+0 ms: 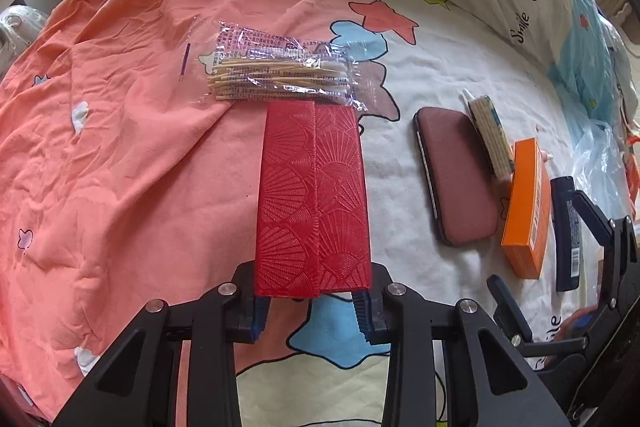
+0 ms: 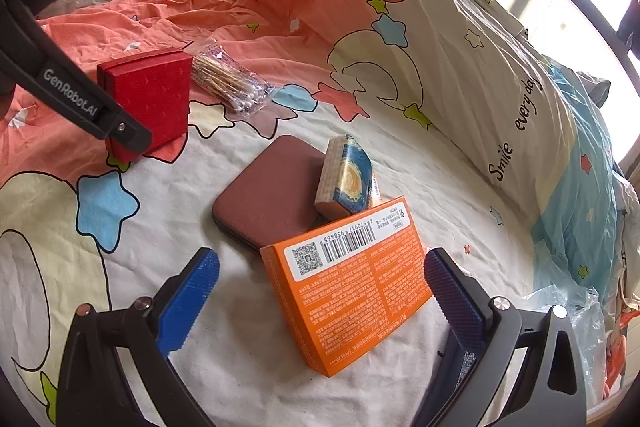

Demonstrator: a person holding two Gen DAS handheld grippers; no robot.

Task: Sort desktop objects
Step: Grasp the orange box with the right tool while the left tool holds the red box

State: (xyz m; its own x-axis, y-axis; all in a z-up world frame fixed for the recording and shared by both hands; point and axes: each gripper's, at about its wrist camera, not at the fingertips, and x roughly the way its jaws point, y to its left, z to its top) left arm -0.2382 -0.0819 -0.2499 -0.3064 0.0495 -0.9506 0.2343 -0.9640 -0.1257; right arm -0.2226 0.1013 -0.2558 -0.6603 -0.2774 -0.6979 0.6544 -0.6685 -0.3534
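My left gripper (image 1: pixel 312 311) is shut on the near end of a red embossed box (image 1: pixel 313 199), which stands on edge on the bedsheet; the box also shows in the right wrist view (image 2: pixel 152 99). A clear bag of cotton swabs (image 1: pixel 276 75) lies just beyond it. My right gripper (image 2: pixel 320 291) is open, its blue pads either side of an orange box (image 2: pixel 352 283) and apart from it. A maroon flat case (image 2: pixel 272 195) and a small blue and yellow pack (image 2: pixel 346 179) lie behind the orange box.
A dark bottle (image 1: pixel 567 231) lies right of the orange box (image 1: pixel 524 211) in the left wrist view. A patterned pillow (image 2: pixel 460 67) rises at the back right. A clear plastic bag (image 2: pixel 568 311) lies at the right. The bedsheet (image 1: pixel 120 167) is wrinkled.
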